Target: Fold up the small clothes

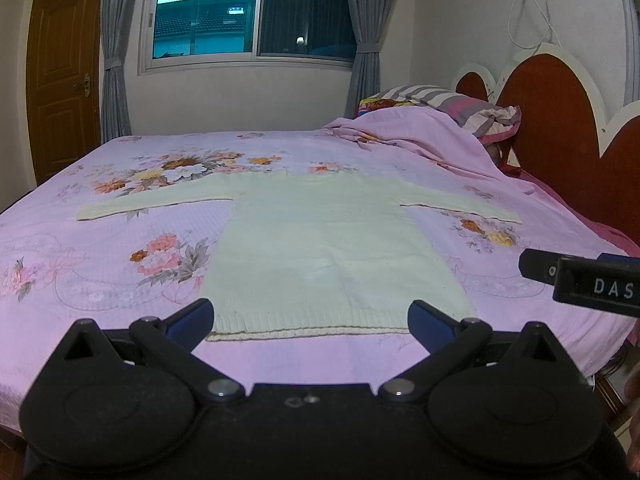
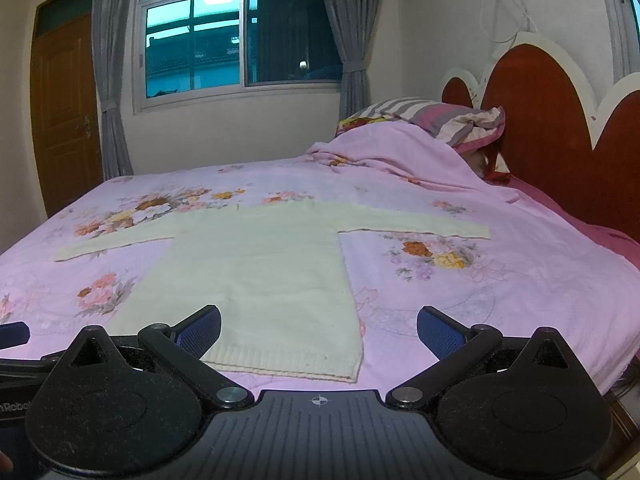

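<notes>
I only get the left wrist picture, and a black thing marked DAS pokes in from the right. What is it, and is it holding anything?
Observer: That is the right gripper. Its own camera shows both blue fingers spread wide, holding nothing.
Operator: Where is it aimed?
Observer: At the cream sweater. The hem's right corner lies between its fingers in that view.
Operator: Does it see my gripper?
Observer: Only a dark fingertip of the left gripper, at its left edge.
</notes>
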### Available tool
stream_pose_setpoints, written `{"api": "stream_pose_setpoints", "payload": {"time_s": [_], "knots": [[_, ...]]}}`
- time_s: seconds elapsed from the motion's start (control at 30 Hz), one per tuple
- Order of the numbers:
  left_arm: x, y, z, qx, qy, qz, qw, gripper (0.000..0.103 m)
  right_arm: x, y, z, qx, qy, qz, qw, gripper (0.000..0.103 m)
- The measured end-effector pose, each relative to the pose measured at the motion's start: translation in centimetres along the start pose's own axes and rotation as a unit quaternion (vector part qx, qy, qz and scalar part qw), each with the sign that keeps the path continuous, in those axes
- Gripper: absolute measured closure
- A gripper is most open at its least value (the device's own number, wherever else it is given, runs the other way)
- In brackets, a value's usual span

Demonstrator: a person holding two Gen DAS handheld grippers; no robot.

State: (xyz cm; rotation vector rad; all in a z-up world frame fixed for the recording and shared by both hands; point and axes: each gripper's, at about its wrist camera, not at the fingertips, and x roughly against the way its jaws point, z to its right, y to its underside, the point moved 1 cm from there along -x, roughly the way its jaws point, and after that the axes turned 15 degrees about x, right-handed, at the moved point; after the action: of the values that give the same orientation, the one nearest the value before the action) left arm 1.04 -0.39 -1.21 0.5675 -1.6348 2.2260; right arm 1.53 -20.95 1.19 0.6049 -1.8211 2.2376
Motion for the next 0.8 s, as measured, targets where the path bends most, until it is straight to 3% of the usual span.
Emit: {"api": "stream_pose_setpoints", "payload": {"time_s": [0.8], "knots": [[0.42,0.05,-0.06,0.002,0.0,0.001,1.0,0.0,-0.14,-0.03,-0.15,0.0,-0.001,-0.001,1.0,0.0]]}}
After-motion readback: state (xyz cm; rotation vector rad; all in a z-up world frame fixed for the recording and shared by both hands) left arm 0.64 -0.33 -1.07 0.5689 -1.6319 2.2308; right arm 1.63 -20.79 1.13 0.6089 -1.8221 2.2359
